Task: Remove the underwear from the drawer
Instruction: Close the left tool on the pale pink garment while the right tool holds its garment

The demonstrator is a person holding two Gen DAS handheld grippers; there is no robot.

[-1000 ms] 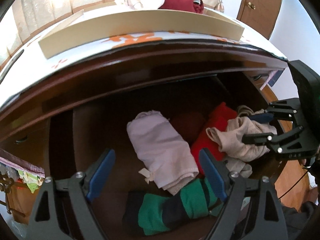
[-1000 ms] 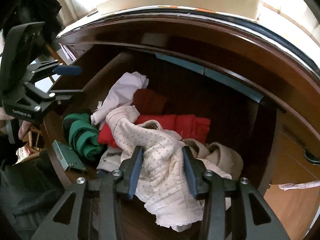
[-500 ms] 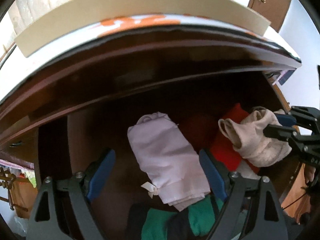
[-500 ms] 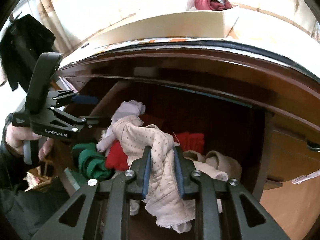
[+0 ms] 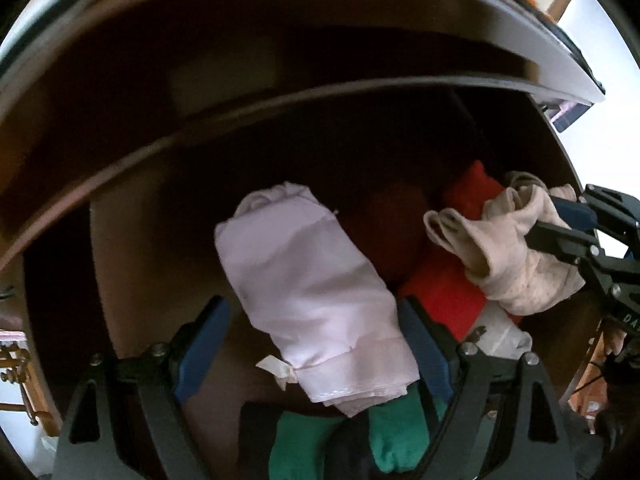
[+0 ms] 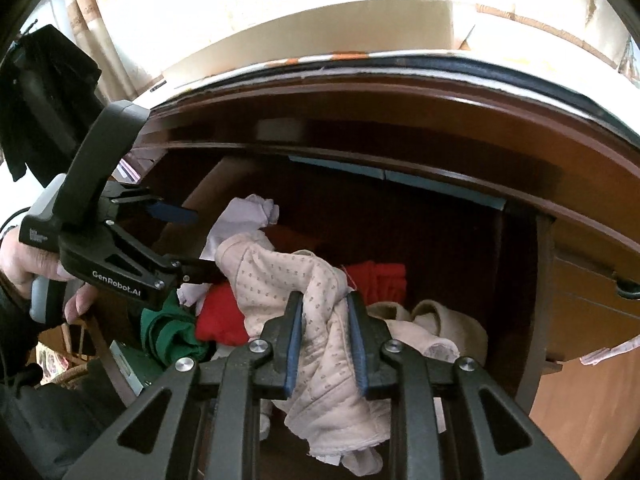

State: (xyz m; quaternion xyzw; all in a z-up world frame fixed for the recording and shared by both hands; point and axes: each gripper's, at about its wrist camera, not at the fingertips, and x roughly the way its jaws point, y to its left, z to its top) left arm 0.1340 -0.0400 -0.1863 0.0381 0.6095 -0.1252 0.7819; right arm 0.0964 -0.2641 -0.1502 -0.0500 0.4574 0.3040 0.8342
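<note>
The open dark wooden drawer (image 5: pixel 132 264) holds a pile of clothes. My right gripper (image 6: pixel 325 320) is shut on beige dotted underwear (image 6: pixel 280 276), which hangs bunched between the blue pads above the pile; it also shows at the right of the left wrist view as beige underwear (image 5: pixel 516 264) in the right gripper (image 5: pixel 560 224). My left gripper (image 5: pixel 312 340) is open, with its fingers on either side of a folded pale pink garment (image 5: pixel 308 284), without pressing it. The right wrist view shows the left gripper (image 6: pixel 196 242) at the drawer's left end.
Red cloth (image 5: pixel 444 288), a green-and-dark striped piece (image 5: pixel 392 440) and more beige pieces (image 6: pixel 432 332) lie in the drawer. The dresser's top edge (image 6: pixel 400 120) overhangs it, with a cardboard box (image 6: pixel 320 36) on top. A person's hand (image 6: pixel 28 260) holds the left gripper.
My right gripper's jaws have closed on the dotted underwear and it now hangs bunched above the pile. My left gripper has sunk closer to the pale pink garment, still open.
</note>
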